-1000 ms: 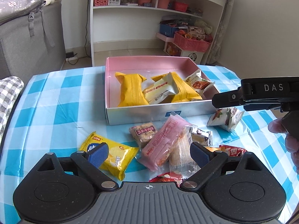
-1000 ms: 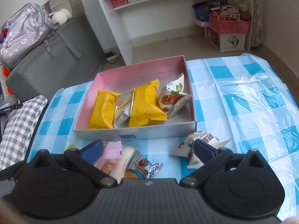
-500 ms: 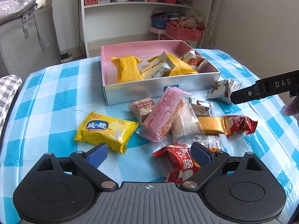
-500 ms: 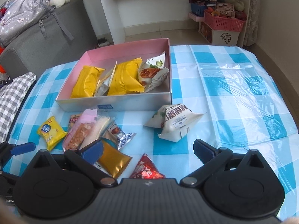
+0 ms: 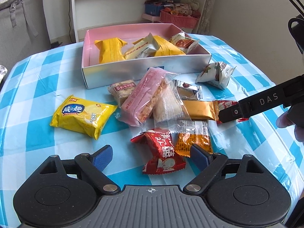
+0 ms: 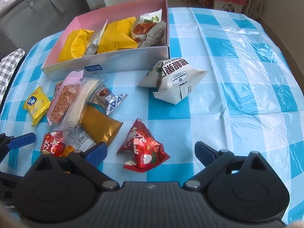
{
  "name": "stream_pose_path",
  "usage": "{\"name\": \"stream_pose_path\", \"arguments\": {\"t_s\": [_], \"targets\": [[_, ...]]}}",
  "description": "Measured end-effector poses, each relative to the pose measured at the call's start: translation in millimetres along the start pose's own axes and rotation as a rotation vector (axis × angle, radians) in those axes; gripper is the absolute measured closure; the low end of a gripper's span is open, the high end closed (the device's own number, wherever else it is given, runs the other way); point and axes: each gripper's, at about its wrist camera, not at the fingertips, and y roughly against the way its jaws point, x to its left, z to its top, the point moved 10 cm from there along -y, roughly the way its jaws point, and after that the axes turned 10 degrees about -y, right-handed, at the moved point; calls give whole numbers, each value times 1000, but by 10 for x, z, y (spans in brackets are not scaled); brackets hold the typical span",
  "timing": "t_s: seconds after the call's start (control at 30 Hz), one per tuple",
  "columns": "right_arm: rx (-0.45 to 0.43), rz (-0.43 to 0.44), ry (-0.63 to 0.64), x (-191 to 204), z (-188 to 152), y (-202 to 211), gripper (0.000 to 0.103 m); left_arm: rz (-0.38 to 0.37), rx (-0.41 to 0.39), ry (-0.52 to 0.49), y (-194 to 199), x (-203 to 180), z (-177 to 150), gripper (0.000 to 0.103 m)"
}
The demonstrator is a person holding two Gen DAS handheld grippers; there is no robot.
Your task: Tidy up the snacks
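Note:
A box, pink inside and silver outside, holds yellow packets and other snacks at the far side of the checked table. Loose snacks lie in front of it. My left gripper hovers low over a red packet. Its jaws are closing, the packet lies between them and the pads do not touch it. My right gripper is closing around a second red packet, with its pads still clear. A white pecan pack sits beyond it.
A yellow cracker pack, a pink bar and a gold bar lie in the pile. A white shelf with baskets and a grey sofa stand behind. Wrinkled plastic covers the table's right side.
Both grippers have sunk toward the table and tipped downward. A red packet has come between the jaws of each, and both pairs of jaws have narrowed a little.

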Motion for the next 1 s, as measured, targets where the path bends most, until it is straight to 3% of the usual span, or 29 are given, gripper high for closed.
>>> {"name": "stream_pose_path", "arguments": {"t_s": [0.53, 0.83, 1.0], "targets": [[19, 48, -96, -3, 25, -26, 27, -97, 29, 68, -22, -24, -5, 59], [7, 62, -59, 81, 25, -2, 56, -93, 19, 81, 15, 11, 23, 75], [-10, 77, -27, 141, 39, 60, 70, -90, 32, 89, 46, 34, 22, 78]]}}
